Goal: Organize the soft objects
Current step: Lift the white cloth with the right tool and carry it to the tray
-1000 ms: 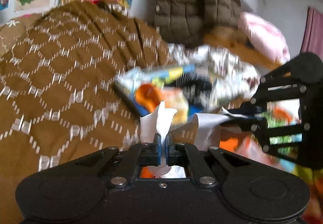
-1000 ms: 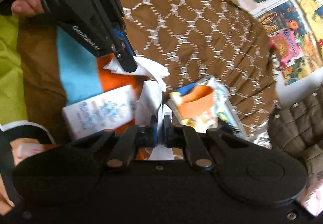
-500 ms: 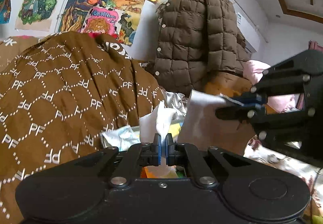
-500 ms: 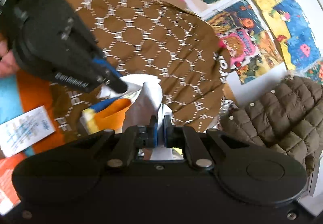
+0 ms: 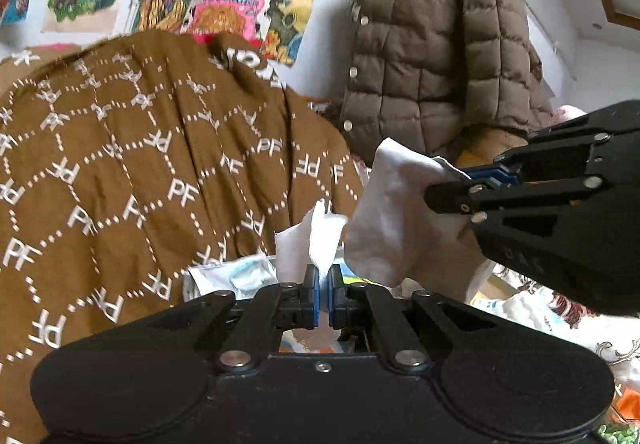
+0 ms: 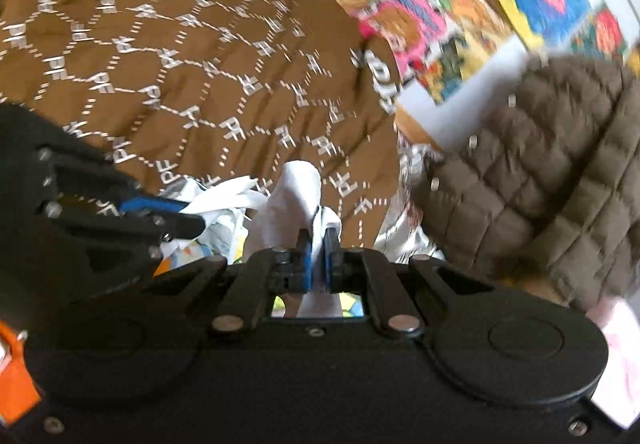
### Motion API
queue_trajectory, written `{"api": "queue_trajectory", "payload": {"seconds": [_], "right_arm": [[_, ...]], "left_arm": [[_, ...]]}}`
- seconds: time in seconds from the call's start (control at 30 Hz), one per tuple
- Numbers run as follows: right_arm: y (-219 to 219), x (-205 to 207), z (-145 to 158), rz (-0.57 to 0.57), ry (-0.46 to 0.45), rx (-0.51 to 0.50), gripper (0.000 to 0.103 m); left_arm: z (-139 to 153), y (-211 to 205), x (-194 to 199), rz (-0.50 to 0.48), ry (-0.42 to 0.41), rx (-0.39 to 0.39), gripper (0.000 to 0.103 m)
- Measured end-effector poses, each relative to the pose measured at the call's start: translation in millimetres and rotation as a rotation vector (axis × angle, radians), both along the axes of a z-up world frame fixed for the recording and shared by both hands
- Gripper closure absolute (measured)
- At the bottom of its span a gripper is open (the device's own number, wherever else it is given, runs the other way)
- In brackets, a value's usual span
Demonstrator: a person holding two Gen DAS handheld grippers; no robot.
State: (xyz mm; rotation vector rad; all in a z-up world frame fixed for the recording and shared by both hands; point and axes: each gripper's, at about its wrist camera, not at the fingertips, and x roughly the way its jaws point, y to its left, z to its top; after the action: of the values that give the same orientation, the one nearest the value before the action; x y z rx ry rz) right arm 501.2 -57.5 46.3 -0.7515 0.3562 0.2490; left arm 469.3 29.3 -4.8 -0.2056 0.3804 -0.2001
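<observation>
above the cluttered bed, the left gripper point(image 5: 323, 286) and the right gripper point(image 6: 316, 264) are each pinching one edge of the same white cloth point(image 5: 390, 212), fingers clamped together on the fabric in both views. the cloth is hanging in the air between them, bunched and sagging, not spread flat and not touching the brown patterned blanket point(image 5: 132, 180) behind it. a brown quilted jacket point(image 5: 436, 56) is hanging against the wall beyond, and a plastic packet point(image 5: 236, 276) is lying below the cloth. judging by this, the cloth is lifted and gripped at two points, but folding and setting down are both remaining; other soft things appear untouched.
</observation>
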Motion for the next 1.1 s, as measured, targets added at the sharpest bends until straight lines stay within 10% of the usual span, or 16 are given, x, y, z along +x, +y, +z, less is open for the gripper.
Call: {"api": "queue_trajectory", "payload": {"seconds": [1.1], "right_arm": [[-174, 25, -80, -0.441, 0.199, 0.399, 0.101]], "left_arm": [[-32, -72, 12, -0.128, 0.079, 0.156, 0.099]]}}
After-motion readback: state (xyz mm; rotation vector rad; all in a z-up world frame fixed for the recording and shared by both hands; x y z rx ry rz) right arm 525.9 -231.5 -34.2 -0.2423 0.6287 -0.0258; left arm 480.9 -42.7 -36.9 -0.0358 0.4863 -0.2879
